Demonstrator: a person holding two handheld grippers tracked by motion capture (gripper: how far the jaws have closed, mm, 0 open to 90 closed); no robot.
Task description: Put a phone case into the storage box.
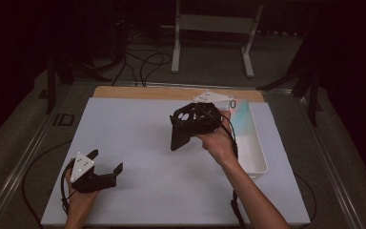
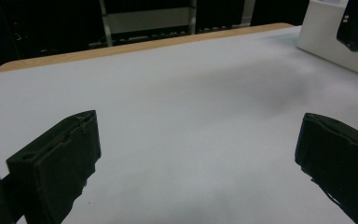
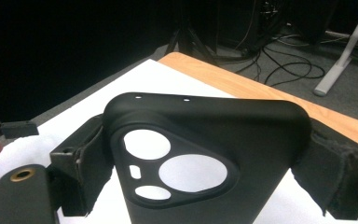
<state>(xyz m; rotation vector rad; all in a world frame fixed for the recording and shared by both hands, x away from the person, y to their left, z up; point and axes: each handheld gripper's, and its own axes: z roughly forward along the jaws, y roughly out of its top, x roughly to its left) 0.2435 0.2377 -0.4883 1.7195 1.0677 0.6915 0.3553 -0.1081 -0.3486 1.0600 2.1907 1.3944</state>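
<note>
A black phone case [image 1: 177, 137] with a triangular camera cutout hangs above the white table top [image 1: 138, 138], right of the middle. My right gripper [image 1: 193, 118] is shut on it by its two side edges. In the right gripper view the case [image 3: 242, 130] sits upright between the padded jaws of the right gripper [image 3: 205, 161], cutout facing the camera. My left gripper [image 1: 106, 161] rests low at the front left, open, with nothing between its fingers. The left gripper view shows the left gripper [image 2: 196, 158] with only bare white surface between its jaws.
A white rectangular bin [image 1: 259, 155] stands at the table's right side, with something pale blue [image 1: 242, 117] at its far end. A wooden strip [image 1: 138, 92] runs along the back edge. Cables and a white stand [image 1: 213, 24] lie on the floor beyond.
</note>
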